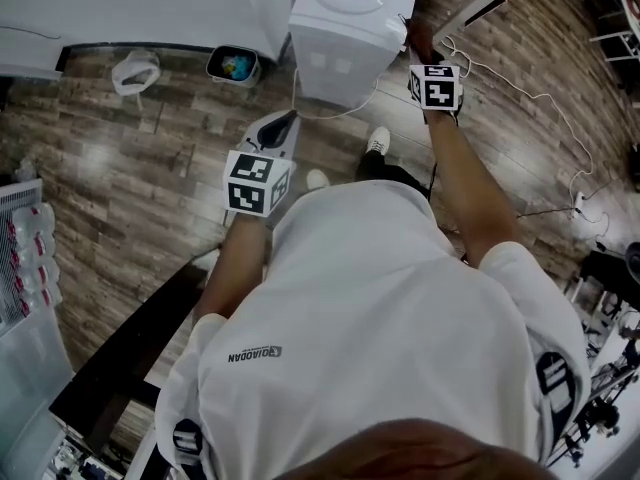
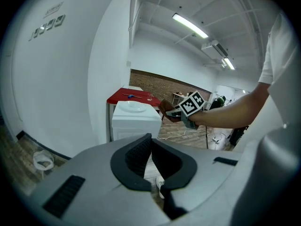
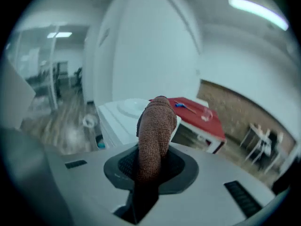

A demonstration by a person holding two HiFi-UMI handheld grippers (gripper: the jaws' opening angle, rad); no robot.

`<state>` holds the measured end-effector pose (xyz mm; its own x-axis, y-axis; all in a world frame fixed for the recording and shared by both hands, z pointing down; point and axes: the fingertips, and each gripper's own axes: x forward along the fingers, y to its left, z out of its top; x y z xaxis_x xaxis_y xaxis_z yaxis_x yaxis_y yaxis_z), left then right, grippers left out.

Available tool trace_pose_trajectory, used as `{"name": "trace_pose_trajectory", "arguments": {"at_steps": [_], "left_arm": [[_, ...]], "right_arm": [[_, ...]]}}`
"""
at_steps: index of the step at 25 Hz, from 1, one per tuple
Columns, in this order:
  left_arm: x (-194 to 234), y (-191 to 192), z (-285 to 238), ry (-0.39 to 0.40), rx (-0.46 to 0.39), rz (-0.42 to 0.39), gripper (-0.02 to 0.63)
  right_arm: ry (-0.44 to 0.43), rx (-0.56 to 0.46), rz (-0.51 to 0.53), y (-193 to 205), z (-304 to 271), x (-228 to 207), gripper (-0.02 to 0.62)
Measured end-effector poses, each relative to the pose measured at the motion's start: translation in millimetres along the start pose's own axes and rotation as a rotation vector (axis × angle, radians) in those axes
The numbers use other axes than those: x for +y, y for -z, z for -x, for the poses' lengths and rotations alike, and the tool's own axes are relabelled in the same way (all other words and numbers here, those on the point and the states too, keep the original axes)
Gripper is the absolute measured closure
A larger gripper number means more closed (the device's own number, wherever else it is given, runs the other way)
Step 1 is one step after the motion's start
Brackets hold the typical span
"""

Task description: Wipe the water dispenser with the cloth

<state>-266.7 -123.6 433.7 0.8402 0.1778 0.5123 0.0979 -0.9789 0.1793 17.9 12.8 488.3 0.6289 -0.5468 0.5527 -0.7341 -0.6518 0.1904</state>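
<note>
Dispenser: white water dispenser (image 1: 345, 28), stood on the wood floor at the far side, close to a white wall; round well on top bare, no bottle seated.
Cloth: brown cloth (image 3: 155, 121), pinched upright between the right jaws, its free end reaching past the tips toward the dispenser's top.
Right gripper: right gripper (image 1: 424, 56), clenched on the cloth, held at the dispenser's top right corner; could not be told from the head view whether cloth and casing touched.
Left gripper: left gripper (image 2: 151, 139), tips closed together with nothing between them, held on the near left, short of the dispenser's front face.
Surroundings: red table (image 3: 202, 117) just right of the dispenser; waste bin (image 1: 233, 65) on the floor to its left; white cable (image 1: 520, 83) trailing across the floor to the right.
Step in hand: judged as the opening of the wipe, with the cloth gripped and presented at the top right edge.
Next move: called for laying the cloth's free end flat on the casing and drawing it leftward across the top, then down the sides, with the pinch kept firm so the limp end would not slip out.
</note>
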Motion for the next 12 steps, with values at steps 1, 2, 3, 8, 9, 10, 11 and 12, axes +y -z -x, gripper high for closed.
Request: {"name": "trace_pose_trajectory", "arguments": {"at_steps": [1, 2, 3, 8, 9, 10, 11, 12], "left_arm": [[0, 3, 0, 0.001, 0.001, 0.005, 0.609], [0, 5, -1, 0.002, 0.002, 0.011, 0.609], [0, 7, -1, 0.002, 0.002, 0.018, 0.609], [0, 19, 0, -0.01, -0.003, 0.067, 0.609], [1, 22, 0, -0.013, -0.001, 0.074, 0.609], [1, 24, 0, -0.015, 0.002, 0.078, 0.609], [2, 27, 0, -0.016, 0.005, 0.081, 0.609], [2, 29, 0, -0.018, 0.009, 0.084, 0.609]], "right_arm": [[0.017, -0.013, 0.166, -9, 1, 12, 0.543], [0.028, -0.023, 0.318, -16, 0, 24, 0.543], [0.034, -0.027, 0.45, -18, -3, 37, 0.543], [0.01, 0.024, 0.821, 10, -24, 90, 0.543], [-0.002, 0.036, 0.851, 18, -28, 98, 0.543], [-0.012, 0.044, 0.869, 24, -33, 105, 0.543], [-0.019, 0.05, 0.88, 29, -37, 110, 0.543], [-0.025, 0.054, 0.888, 34, -41, 115, 0.543]]}}
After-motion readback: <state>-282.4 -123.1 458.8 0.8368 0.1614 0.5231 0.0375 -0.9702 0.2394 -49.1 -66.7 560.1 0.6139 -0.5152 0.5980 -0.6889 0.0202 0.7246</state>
